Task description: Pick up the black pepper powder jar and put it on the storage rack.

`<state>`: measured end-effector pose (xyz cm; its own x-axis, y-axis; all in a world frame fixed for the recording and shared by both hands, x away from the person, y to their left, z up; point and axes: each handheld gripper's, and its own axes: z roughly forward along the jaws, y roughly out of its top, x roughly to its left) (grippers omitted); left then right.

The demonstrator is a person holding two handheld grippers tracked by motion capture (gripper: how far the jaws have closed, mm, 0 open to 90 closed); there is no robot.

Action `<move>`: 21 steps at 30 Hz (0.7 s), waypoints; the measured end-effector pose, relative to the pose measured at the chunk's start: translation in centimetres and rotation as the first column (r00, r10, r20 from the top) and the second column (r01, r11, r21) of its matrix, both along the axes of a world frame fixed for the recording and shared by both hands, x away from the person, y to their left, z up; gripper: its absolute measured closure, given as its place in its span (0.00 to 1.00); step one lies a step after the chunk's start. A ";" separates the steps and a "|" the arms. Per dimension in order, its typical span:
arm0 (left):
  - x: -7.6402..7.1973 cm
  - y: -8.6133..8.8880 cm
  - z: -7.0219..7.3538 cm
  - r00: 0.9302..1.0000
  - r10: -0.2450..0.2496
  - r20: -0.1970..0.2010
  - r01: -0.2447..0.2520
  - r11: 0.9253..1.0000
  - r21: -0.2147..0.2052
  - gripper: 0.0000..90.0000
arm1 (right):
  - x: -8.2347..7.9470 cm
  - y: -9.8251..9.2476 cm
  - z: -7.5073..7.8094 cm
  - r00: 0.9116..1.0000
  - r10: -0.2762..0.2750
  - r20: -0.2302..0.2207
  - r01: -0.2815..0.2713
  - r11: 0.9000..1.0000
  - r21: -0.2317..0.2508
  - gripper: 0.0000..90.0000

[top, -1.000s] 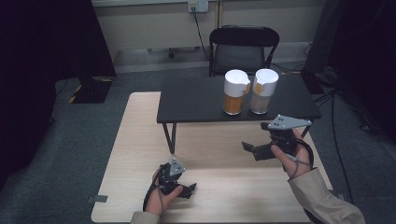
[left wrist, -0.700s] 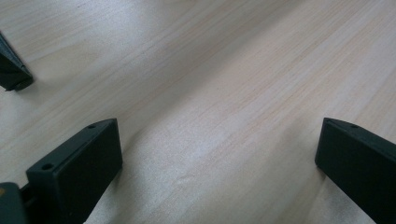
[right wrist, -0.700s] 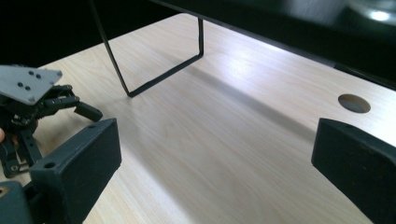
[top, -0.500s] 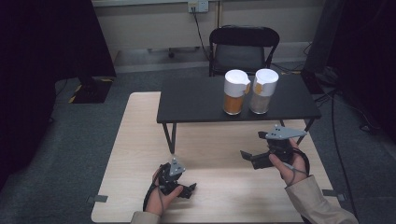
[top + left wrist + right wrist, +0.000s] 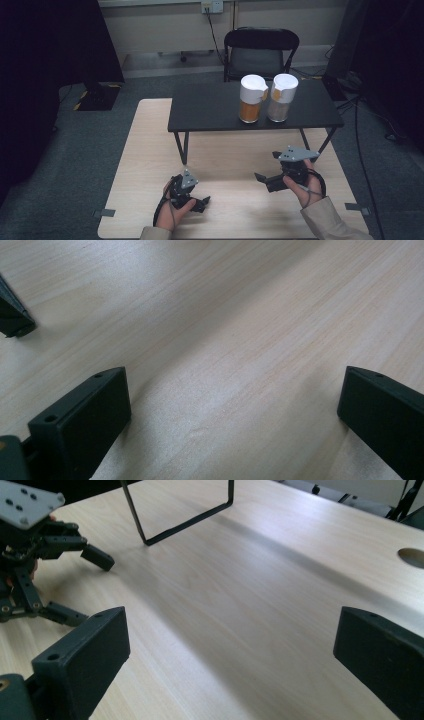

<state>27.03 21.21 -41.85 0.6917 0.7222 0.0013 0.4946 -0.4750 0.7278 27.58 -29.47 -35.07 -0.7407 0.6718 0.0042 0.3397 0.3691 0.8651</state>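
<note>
Black folding chair (image 5: 261, 50) behind the black raised shelf (image 5: 210, 107).

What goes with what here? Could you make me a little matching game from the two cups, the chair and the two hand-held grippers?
Things:
1. left cup
2. right cup
3. chair
4. left gripper
5. right gripper

Descriptions:
A. behind the black table
B. orange filling
C. low over the wooden table, jaws open
D. pale greyish filling
E. raised, under a grey plate, jaws open

Pairs: 1-B, 2-D, 3-A, 4-C, 5-E
</note>
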 end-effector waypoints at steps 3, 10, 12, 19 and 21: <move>0.0 0.0 0.0 1.000 0.000 0.000 0.000 1.000 0.000 0.00 | 0.1 0.2 -0.5 1.000 0.002 -0.015 -0.002 1.000 -0.004 0.01; 0.0 0.0 0.0 1.000 0.000 0.000 0.000 1.000 0.000 0.00 | 0.3 0.2 -2.0 0.999 0.007 -0.045 -0.007 1.000 -0.005 0.01; 0.0 0.0 0.0 1.000 0.000 0.000 0.000 1.000 0.000 0.00 | 0.3 0.2 -2.5 0.999 0.006 -0.053 -0.007 1.000 -0.009 0.01; 0.0 0.0 0.0 1.000 0.000 0.000 0.000 1.000 0.000 0.00 | 0.4 0.4 -3.7 0.997 0.014 -0.078 -0.017 0.999 -0.037 0.01; 0.0 0.0 0.0 1.000 0.000 0.000 0.000 1.000 0.000 0.00 | 0.3 0.4 -3.9 0.997 0.016 -0.082 -0.019 0.999 -0.038 0.01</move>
<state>27.02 21.21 -41.86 0.6915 0.7224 0.0009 0.4949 -0.4745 0.7280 27.90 -29.11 -38.99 -0.7504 0.6599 0.0388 0.4016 0.4084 0.8197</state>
